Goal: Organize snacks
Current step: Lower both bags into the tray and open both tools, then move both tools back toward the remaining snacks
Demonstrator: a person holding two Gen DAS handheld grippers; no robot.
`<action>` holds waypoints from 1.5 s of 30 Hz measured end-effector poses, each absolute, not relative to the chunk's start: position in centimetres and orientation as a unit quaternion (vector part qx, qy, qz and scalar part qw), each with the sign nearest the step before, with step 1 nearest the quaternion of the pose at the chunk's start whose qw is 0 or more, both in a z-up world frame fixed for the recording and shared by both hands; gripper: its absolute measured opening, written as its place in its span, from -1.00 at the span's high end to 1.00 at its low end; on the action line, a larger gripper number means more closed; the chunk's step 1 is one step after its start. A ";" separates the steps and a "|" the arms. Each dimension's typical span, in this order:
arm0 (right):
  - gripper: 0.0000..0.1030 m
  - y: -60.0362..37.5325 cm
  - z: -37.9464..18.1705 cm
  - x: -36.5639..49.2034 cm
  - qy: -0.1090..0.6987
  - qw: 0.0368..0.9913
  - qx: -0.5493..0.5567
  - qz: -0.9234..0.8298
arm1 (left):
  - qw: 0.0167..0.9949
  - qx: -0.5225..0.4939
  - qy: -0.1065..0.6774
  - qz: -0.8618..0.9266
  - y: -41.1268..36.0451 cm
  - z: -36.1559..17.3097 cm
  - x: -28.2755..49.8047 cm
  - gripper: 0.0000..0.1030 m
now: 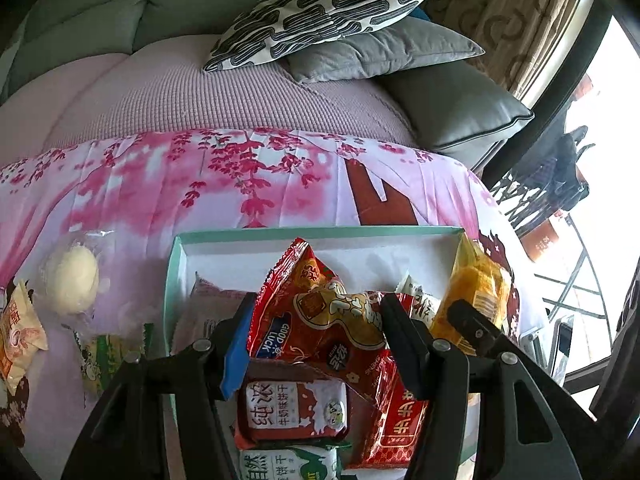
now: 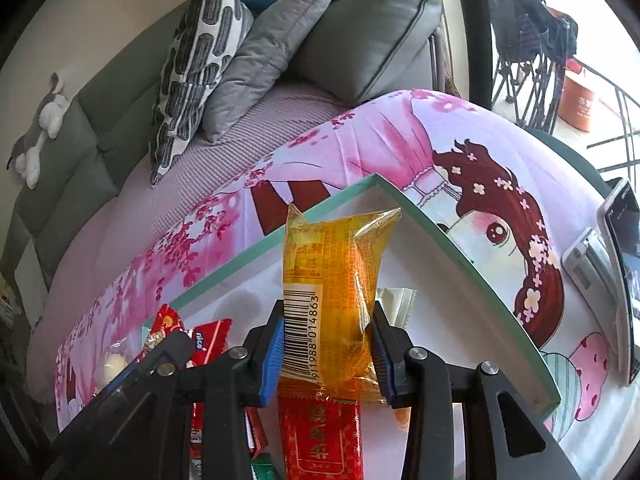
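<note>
A white box with a teal rim (image 1: 320,232) (image 2: 440,232) lies on the pink printed tablecloth and holds several snack packets. My left gripper (image 1: 320,328) is above the box, shut on a crinkled red packet (image 1: 320,308) printed "GOOD LUCK". Below it in the box lie a red-and-white biscuit packet (image 1: 292,408), a green-and-white one (image 1: 288,468) and a red-and-gold packet (image 1: 400,428). My right gripper (image 2: 328,344) is shut on an upright yellow-orange packet (image 2: 332,272) with a barcode, over the box's right part. That packet (image 1: 476,280) also shows beside the left gripper.
Left of the box lie a white bun in clear wrap (image 1: 72,280), an orange-and-white packet (image 1: 16,332) and a green packet (image 1: 104,356). A phone on a stand (image 2: 620,260) is at the table's right. Behind is a sofa with cushions (image 1: 320,12).
</note>
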State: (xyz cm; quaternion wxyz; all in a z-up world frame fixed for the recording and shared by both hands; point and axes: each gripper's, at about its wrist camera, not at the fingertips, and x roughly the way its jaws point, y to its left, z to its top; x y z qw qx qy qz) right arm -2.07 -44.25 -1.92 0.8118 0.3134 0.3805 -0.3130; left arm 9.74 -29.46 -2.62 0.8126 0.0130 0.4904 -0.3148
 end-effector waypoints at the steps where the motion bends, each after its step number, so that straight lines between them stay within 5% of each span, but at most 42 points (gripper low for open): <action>1: 0.19 -44.3 -2.0 -2.1 0.381 0.811 0.315 -0.314 | 0.812 0.014 0.491 -0.315 -29.6 -2.7 9.8 -0.21; 13: 0.19 -44.9 -2.4 -2.6 0.382 0.801 0.334 -0.318 | 0.801 0.000 0.507 -0.319 -29.9 -3.4 10.1 -0.24; 17: 0.20 -45.0 -2.4 -2.7 0.381 0.799 0.338 -0.319 | 0.802 -0.004 0.505 -0.319 -29.7 -3.1 10.1 -0.46; 24: 0.10 -44.7 -1.9 -2.6 0.381 0.803 0.334 -0.314 | 0.804 -0.019 0.507 -0.311 -28.5 -2.3 10.4 -0.46; 28: -0.29 -44.5 -1.6 -2.4 0.383 0.803 0.335 -0.310 | 0.809 -0.023 0.511 -0.289 -26.8 -1.7 10.8 -0.46; 35: -0.66 -43.8 -1.3 -1.7 0.396 0.807 0.309 -0.310 | 0.831 -0.027 0.513 -0.213 -22.4 -1.7 12.3 -0.50; 39: -1.00 -43.3 -1.0 -1.4 0.399 0.811 0.287 -0.317 | 0.845 -0.034 0.505 -0.173 -19.9 -1.6 13.0 -0.90; 45: -1.00 -42.1 -0.8 -0.8 0.410 0.818 0.261 -0.308 | 0.854 -0.023 0.496 -0.157 -18.1 -2.1 13.1 -0.92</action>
